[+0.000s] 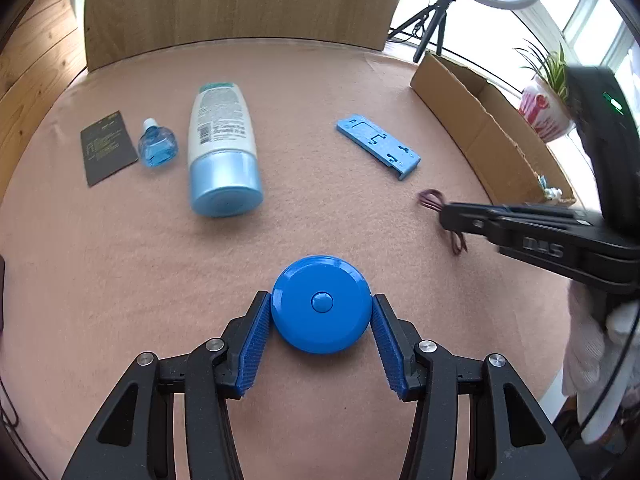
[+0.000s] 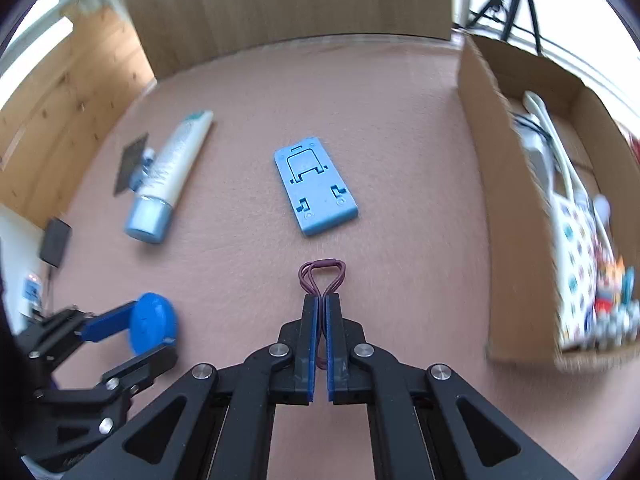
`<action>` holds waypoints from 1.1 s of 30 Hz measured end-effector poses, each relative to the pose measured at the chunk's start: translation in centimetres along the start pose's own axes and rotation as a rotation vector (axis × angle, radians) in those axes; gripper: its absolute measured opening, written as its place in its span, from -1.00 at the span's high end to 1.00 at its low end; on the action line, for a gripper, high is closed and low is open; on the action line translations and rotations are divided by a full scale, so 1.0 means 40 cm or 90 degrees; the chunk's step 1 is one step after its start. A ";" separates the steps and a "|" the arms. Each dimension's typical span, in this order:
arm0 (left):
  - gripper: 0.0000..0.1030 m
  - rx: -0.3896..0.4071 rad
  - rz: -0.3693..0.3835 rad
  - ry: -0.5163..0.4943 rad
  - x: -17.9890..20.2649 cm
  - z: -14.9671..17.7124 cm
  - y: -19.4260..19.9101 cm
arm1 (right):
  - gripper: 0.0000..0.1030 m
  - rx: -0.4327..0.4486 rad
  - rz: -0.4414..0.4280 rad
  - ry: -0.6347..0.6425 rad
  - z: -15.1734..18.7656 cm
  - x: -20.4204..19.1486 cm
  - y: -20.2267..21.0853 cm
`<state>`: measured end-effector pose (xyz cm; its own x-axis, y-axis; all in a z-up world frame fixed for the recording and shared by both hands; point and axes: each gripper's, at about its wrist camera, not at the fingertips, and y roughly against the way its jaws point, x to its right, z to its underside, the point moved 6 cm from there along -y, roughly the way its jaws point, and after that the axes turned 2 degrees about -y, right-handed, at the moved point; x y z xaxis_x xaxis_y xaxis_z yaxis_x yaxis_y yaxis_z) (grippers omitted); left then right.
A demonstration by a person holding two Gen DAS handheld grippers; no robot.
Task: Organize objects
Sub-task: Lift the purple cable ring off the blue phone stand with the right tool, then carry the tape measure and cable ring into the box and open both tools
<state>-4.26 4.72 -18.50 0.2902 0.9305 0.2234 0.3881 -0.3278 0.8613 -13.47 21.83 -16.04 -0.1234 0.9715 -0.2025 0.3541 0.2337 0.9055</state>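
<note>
— Evidently two things are being handled at once. How is the round blue tape measure (image 1: 320,304) held?

— It is bracketed by the left gripper (image 1: 320,312), whose ribbed blue pads (image 1: 256,344) are set wide and meet its rim on either side. From the right wrist view it appears raised off the pink felt table cover (image 1: 120,260), so a grip across the widest part is judged to have been taken; a disc that smooth can only be pinched at its edge.

— And the dark red hair ties (image 2: 322,276)?

— They are clamped in the right gripper (image 2: 321,300), its fingers nearly closed with only a thin slit between them. The loop juts out past the tips, and a little more is seen behind the pads. Something so thin and limp is best caught by a near-full closure.

— Where would these be taken?

— Probably to the cardboard box (image 2: 516,216) at the right edge, where assorted items are already gathered. That is a judgement, not something shown.

— What is left on the cover?

— The light blue folding phone stand (image 2: 314,192) lies flat at the middle. Further left, a white tube with a pale blue cap (image 1: 222,148) lies on its side, a small blue dropper bottle (image 1: 155,144) just beside it, then a dark card (image 1: 107,147).
</note>
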 end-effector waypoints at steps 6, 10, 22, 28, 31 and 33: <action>-0.04 0.002 0.015 0.027 0.005 -0.013 0.015 | 0.93 0.026 -0.037 -0.027 0.022 0.009 0.075; -0.04 0.007 0.027 0.036 0.021 -0.029 0.026 | 0.93 0.049 -0.052 -0.040 0.021 0.026 0.127; -0.04 0.049 0.056 0.016 0.128 -0.147 0.057 | 0.93 0.126 -0.051 -0.094 -0.001 0.163 0.269; -0.04 0.061 0.081 -0.012 0.213 -0.220 0.045 | 0.94 0.165 -0.026 -0.124 -0.015 0.264 0.329; -0.04 0.060 0.095 -0.029 0.263 -0.251 0.029 | 0.93 0.173 -0.022 -0.137 -0.019 0.307 0.346; -0.04 0.058 0.101 -0.048 0.303 -0.274 0.018 | 0.93 0.178 -0.016 -0.144 -0.021 0.333 0.351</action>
<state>-10.07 17.56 -10.18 0.4176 0.8519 0.3159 0.4086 -0.4866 0.7721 -10.92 38.01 -5.69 0.0622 0.9422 -0.3291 0.5974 0.2290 0.7685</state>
